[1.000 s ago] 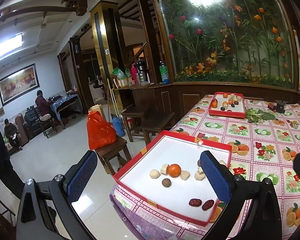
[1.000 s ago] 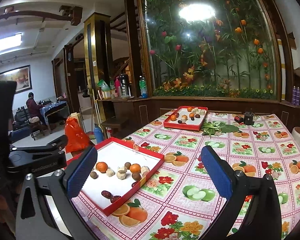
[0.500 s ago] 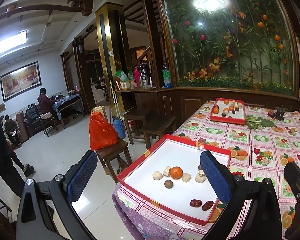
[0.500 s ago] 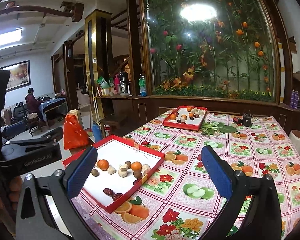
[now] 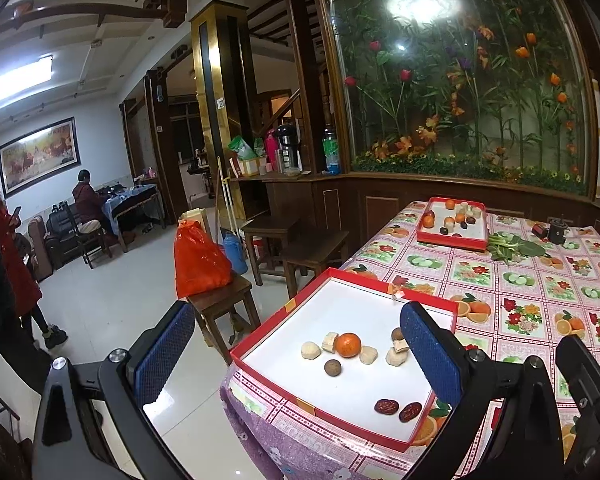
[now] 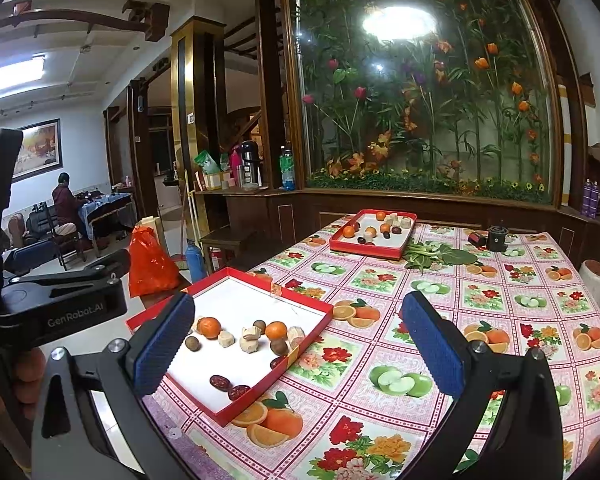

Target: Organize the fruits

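Two pairs of tongs hang above our table, each with its jaws spread wide and nothing between them. Our left gripper has flat blue pads with a fine dimpled rubber texture, set on matte black arms; it touches nothing. Our right gripper is built the same, its pads equally far apart, and it too grips nothing and rests on nothing.

We take the near tray as our landmark: a shallow square cardboard box with a red rim and a smooth white floor, sitting at the table's corner. Inside it, near the middle, lies a round glossy tangerine, with pale, rough, lumpy chunks touching or just beside it on both sides. A small brown ball-shaped fruit sits just in front of the tangerine. Two dark red wrinkled dates lie side by side close to the tray's front rim. From the right wrist we count a second tangerine in the same tray.

Under the tray spreads a shiny plastic tablecloth printed with oranges, apples and flowers. Well beyond the near tray stands a far tray of the same make, holding more mixed fruit. Just beside that one lie flat green leafy vegetables.
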A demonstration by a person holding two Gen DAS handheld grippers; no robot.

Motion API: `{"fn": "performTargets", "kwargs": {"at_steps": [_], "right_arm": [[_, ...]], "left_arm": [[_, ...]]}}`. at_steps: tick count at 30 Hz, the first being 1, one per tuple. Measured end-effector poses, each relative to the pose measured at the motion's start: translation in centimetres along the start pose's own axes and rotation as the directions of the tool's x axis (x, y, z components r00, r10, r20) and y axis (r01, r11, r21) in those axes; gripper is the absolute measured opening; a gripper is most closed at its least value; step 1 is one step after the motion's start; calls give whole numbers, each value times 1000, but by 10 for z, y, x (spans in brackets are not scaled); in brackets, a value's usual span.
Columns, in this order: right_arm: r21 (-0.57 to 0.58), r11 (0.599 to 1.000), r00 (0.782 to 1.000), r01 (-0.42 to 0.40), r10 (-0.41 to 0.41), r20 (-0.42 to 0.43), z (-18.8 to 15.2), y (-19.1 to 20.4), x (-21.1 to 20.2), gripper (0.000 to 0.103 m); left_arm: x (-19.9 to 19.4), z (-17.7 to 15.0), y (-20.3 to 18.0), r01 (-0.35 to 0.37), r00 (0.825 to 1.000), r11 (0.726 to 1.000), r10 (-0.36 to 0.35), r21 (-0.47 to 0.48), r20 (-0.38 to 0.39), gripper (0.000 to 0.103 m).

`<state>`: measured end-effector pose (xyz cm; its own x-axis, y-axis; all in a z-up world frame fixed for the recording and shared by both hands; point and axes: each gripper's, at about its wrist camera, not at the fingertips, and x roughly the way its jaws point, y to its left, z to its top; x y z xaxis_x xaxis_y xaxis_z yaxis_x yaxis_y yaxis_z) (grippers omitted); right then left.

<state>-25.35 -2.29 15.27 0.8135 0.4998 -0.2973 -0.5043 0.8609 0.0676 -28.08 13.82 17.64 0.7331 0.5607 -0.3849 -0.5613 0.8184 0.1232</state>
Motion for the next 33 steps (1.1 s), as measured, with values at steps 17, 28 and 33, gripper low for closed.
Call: {"fn": "performTargets", "kwargs": {"at_steps": [17,28,33], "right_arm": [[-9,1000,1000,7,-6,14,-6,5,2,103],[-12,1000,1000,7,-6,16,-5,5,1,103],[-23,1000,1000,9,-9,28,-9,9,-5,103]], "left_arm": [[-5,-2,3,14,1000,1000,-14,-10,13,103],[-10,-2,8,18,999,999,-17,-27,32,103],[-16,-1,9,30,999,999,-28,-33,40,103]]}}
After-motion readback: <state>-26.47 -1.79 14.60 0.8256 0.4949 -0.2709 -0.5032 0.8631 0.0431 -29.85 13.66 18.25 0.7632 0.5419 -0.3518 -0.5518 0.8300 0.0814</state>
